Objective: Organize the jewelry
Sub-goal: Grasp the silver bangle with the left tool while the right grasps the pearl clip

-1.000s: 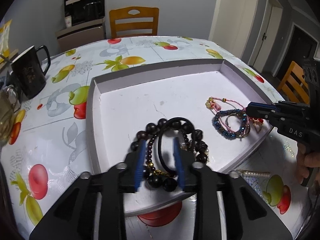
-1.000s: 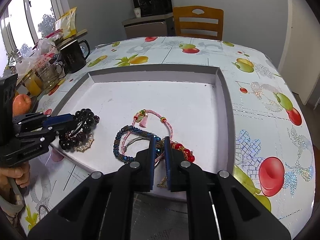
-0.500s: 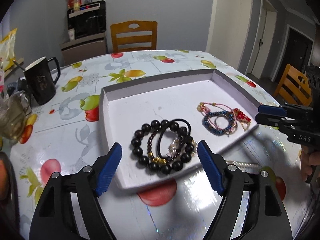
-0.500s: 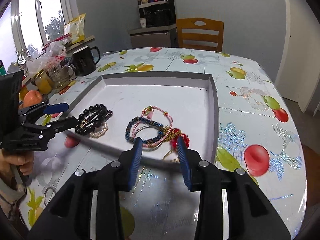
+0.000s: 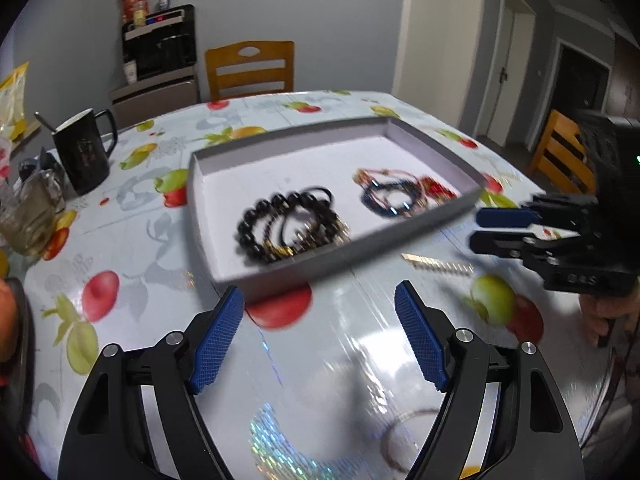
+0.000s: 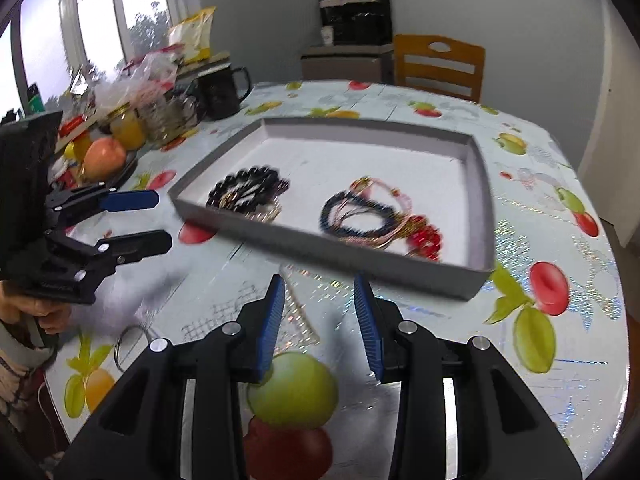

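A grey shallow tray [image 5: 320, 264] [image 6: 478, 200] lies on the fruit-print table. In it lie a pile of dark bead bracelets [image 5: 288, 224] [image 6: 246, 192] and a pile of blue, pink and red bracelets [image 5: 400, 194] [image 6: 376, 216]. A pearl strand [image 5: 438, 264] [image 6: 298, 312] lies on the table in front of the tray. A thin ring bangle [image 5: 404, 440] [image 6: 128, 344] lies near the table edge. My left gripper [image 5: 320, 336] [image 6: 138, 220] is open and empty, in front of the tray. My right gripper [image 6: 320, 320] [image 5: 496, 228] is open and empty above the pearl strand.
A black mug [image 5: 84, 156], glass jars [image 6: 164, 120], fruit [image 6: 104, 158] and bags stand on the table's left side. A wooden chair [image 5: 250, 70] and a cabinet with a black appliance [image 6: 354, 12] are behind the table. Another chair [image 5: 560, 156] stands at the right.
Both grippers opened, let go of the bracelets in the tray, and pulled back and up off the tray to the table's near side.
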A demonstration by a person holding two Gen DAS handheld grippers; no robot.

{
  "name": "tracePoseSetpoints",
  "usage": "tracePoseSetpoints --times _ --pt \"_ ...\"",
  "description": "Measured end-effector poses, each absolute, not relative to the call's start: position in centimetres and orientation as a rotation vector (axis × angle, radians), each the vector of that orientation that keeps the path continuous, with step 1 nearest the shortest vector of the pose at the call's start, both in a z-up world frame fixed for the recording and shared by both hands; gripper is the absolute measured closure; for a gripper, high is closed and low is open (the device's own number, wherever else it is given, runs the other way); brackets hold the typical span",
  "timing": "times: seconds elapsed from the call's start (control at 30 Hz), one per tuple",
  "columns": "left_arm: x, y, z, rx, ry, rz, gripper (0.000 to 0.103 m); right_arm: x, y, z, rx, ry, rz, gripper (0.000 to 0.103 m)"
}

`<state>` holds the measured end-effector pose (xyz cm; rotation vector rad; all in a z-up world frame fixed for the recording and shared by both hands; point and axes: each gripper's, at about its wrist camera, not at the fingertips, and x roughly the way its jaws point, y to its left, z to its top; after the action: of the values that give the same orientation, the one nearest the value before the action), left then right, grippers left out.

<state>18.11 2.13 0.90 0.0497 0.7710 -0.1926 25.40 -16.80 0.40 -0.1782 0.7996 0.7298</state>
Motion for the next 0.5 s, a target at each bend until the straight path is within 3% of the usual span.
tracePoseSetpoints --times 0.5 --pt "11.5 -1.9 -1.4 0.193 0.834 -0.347 0.023 25.8 -14.4 -2.1 -0.258 0.887 0.762 0.067"
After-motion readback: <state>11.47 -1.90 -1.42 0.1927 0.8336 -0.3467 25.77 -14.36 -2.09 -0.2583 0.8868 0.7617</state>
